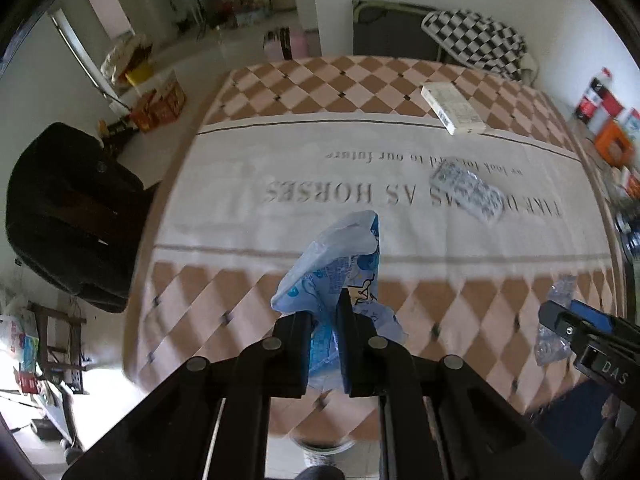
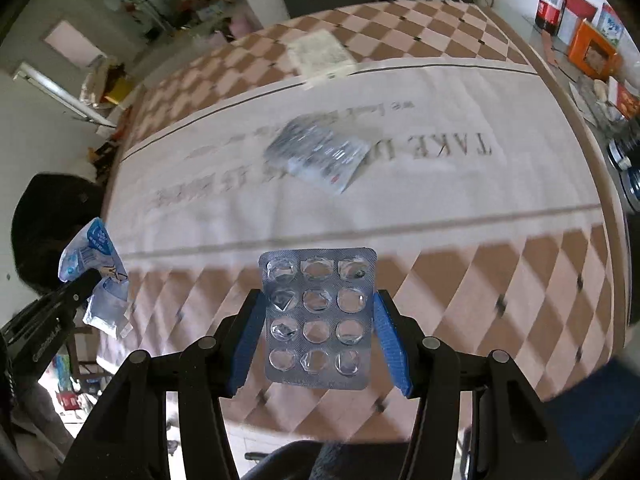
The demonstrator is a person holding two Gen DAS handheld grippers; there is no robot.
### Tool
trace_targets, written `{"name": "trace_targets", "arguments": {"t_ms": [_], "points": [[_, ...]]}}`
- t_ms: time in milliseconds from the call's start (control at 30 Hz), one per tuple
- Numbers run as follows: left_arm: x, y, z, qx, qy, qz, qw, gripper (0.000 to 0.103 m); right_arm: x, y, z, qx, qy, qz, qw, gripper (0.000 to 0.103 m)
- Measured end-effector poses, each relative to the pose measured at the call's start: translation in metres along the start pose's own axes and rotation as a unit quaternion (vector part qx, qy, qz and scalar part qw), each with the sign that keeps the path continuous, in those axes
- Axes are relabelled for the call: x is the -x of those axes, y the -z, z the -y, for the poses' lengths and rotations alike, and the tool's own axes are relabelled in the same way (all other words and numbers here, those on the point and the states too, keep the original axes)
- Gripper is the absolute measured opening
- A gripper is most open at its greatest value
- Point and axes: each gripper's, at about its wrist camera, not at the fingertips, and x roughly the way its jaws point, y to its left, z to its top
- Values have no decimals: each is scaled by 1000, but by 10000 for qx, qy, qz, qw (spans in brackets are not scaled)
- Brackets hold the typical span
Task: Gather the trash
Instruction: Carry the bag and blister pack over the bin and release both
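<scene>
My left gripper (image 1: 325, 312) is shut on a crumpled blue plastic wrapper (image 1: 340, 264), held above the near edge of the table; the wrapper also shows in the right wrist view (image 2: 94, 256). My right gripper (image 2: 318, 320) is shut on an empty silver blister pack (image 2: 318, 316), gripped by its two side edges above the table's near part. The right gripper (image 1: 576, 320) and the pack (image 1: 554, 340) show at the right of the left wrist view. A clear crinkled wrapper (image 1: 466, 192) lies on the cloth's middle (image 2: 320, 152).
A white flat box (image 1: 452, 108) lies at the table's far side (image 2: 320, 56). The table has a checked cloth (image 1: 280, 152) with printed text. A black chair (image 1: 68, 216) stands left. Bottles and boxes (image 2: 576, 20) crowd a surface at right.
</scene>
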Motion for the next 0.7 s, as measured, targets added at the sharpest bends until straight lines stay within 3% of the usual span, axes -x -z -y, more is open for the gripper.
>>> {"name": "trace_targets", "arguments": {"t_ms": [167, 333, 533, 700], "points": [[26, 70, -37, -48, 242, 151, 9996, 8, 27, 89, -46, 101, -8, 121, 9999, 57], [24, 135, -65, -60, 447, -182, 9988, 8, 33, 177, -76, -58, 34, -57, 10000, 57], [-14, 198, -75, -67, 598, -802, 9950, 9, -19, 257, -81, -288, 75, -673, 9973, 57], [-95, 246, -76, 139, 729, -1436, 9869, 9, -103, 300, -61, -543, 8, -1180, 9915, 57]]}}
